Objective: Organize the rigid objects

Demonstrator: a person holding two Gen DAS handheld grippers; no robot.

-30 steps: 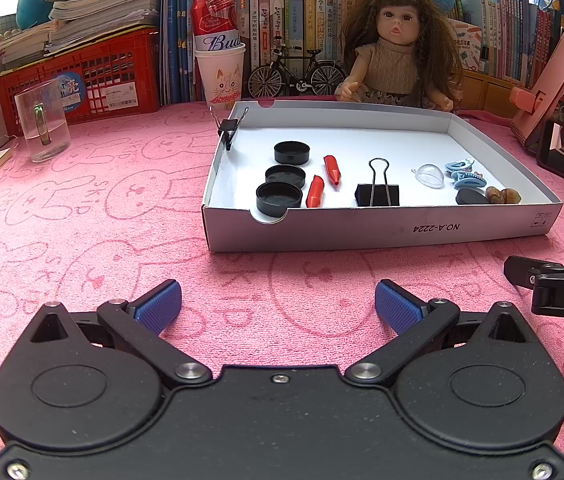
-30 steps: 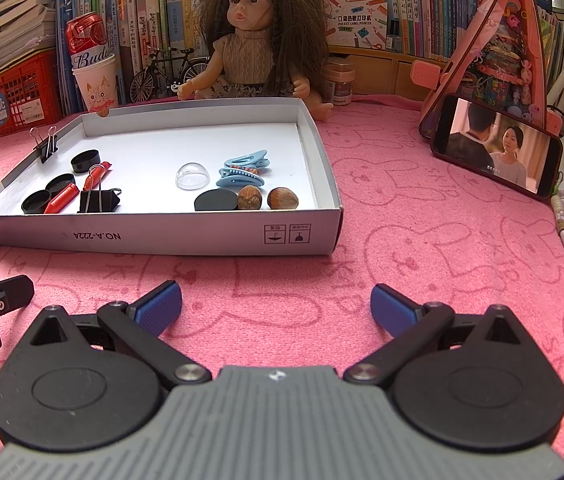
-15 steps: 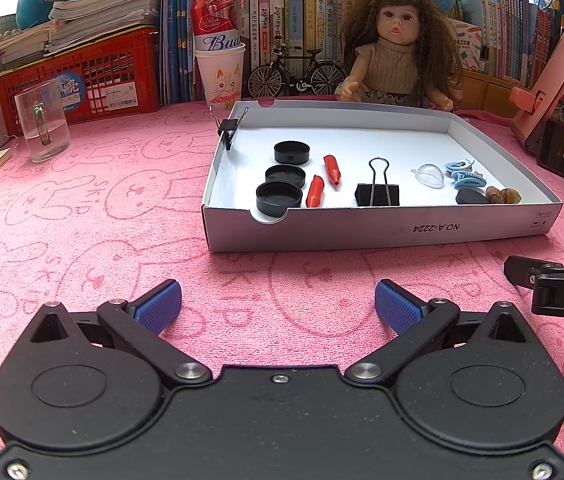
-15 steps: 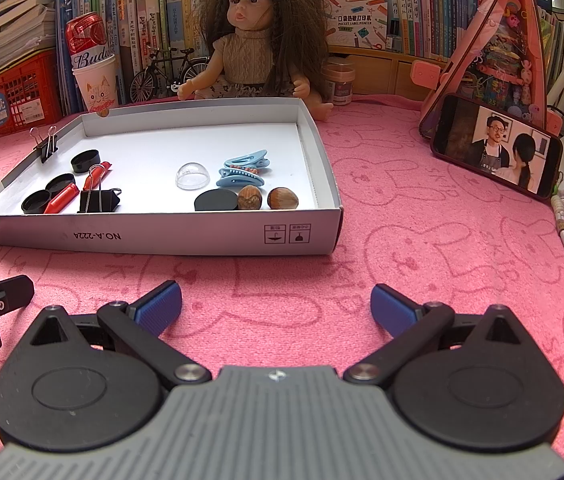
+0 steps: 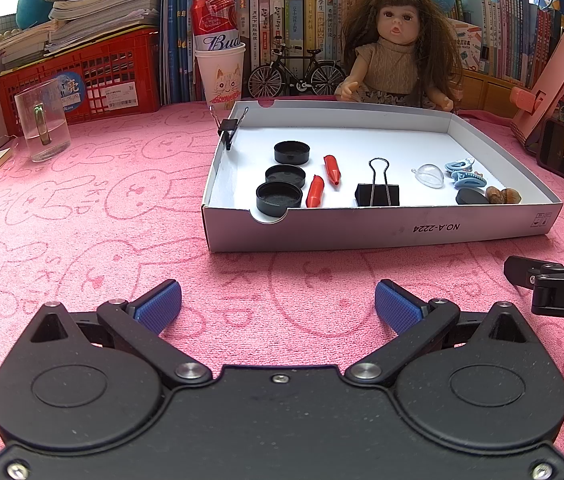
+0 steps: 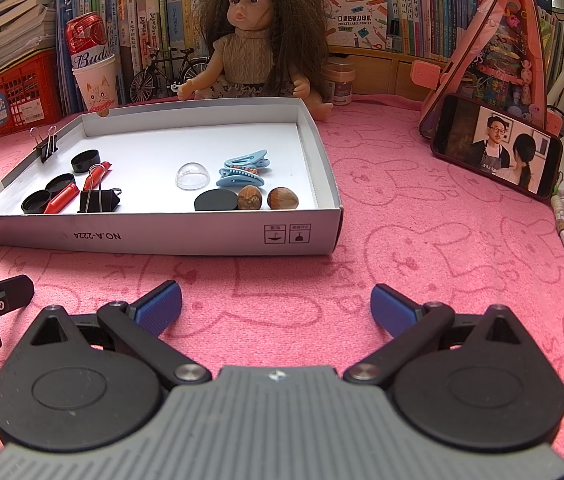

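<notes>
Left tongs and right tongs, both spread wide and empty, rest low over the pink worktop just before the white tray. Inside it: three black caps, two red pieces, a binder clip, clear dome, blue clips, two nuts. A second clip grips the tray's left wall.

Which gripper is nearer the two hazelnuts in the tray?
Right. The right gripper sits open just before the tray's front wall, almost in line with the hazelnuts. The left gripper, also open, faces the tray's other end.
</notes>
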